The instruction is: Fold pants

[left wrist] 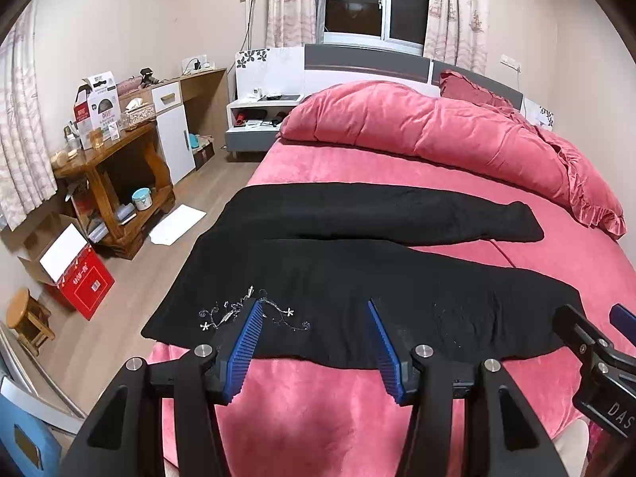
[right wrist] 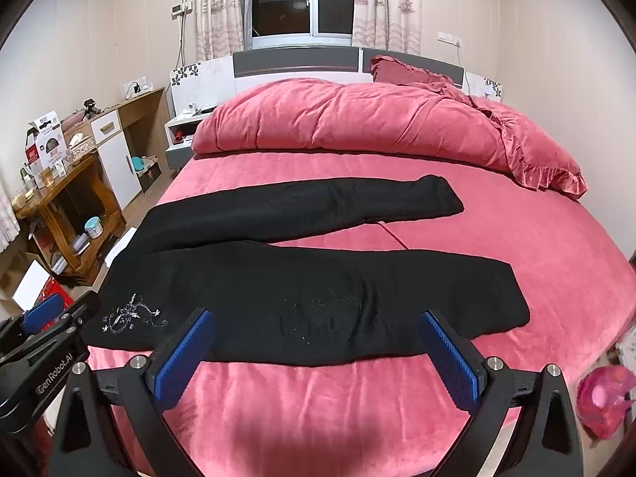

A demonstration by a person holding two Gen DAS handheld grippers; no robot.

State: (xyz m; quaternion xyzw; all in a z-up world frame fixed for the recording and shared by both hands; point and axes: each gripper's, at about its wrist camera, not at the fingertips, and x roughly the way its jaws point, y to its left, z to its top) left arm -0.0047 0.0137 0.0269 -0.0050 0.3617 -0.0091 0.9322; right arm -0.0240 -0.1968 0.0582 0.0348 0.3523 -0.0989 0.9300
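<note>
Lying flat on the soft pink bed point(right wrist: 516, 246) with both legs spread apart, the long black cloth pants point(right wrist: 302, 294) are ready for folding, and the left gripper point(left wrist: 316, 310) and right gripper point(right wrist: 316, 320) are held wide open above the near edge, with nothing gripped.

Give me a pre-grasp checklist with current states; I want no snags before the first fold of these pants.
1. Black pants lie flat on the bed, legs spread apart: ok.
2. Left gripper open, empty: ok.
3. Right gripper open, empty: ok.
4. Both grippers at the near leg's edge: ok.
5. Folded duvet clear of the pants: ok.
6. Fingers touching fabric: cannot tell.
</note>
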